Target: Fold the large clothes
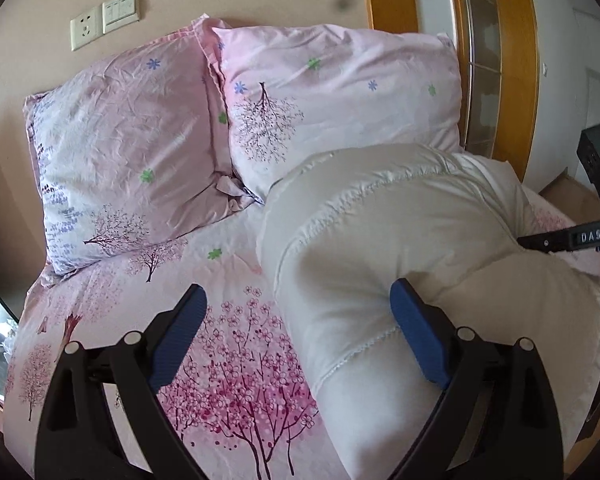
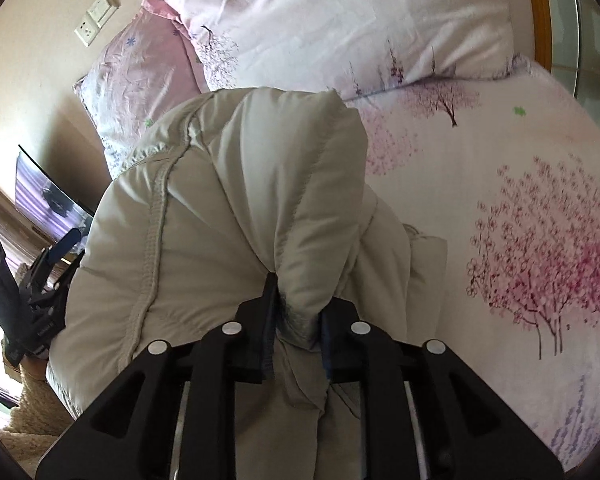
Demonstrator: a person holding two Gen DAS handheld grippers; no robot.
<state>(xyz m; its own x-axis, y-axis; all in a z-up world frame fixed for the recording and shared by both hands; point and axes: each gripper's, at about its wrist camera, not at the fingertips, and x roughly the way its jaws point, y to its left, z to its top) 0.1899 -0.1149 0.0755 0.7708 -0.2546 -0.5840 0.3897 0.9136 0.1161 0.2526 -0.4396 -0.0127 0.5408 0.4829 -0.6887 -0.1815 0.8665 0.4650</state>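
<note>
On the blossom-print bedsheet, below two pink pillows, lies our white padded jacket. Our right gripper is clamped on a bunched fold of it; our left gripper stands wide open, one pad against the fabric, gripping nothing. We judge the jacket puffy, light and springy, its shell slick, so we should pinch at stitched seams or hems.

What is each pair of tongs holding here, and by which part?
The right tongs pinch a bunched fold of the white padded coat. The left tongs stand wide open, one pad against the coat, gripping nothing.
</note>
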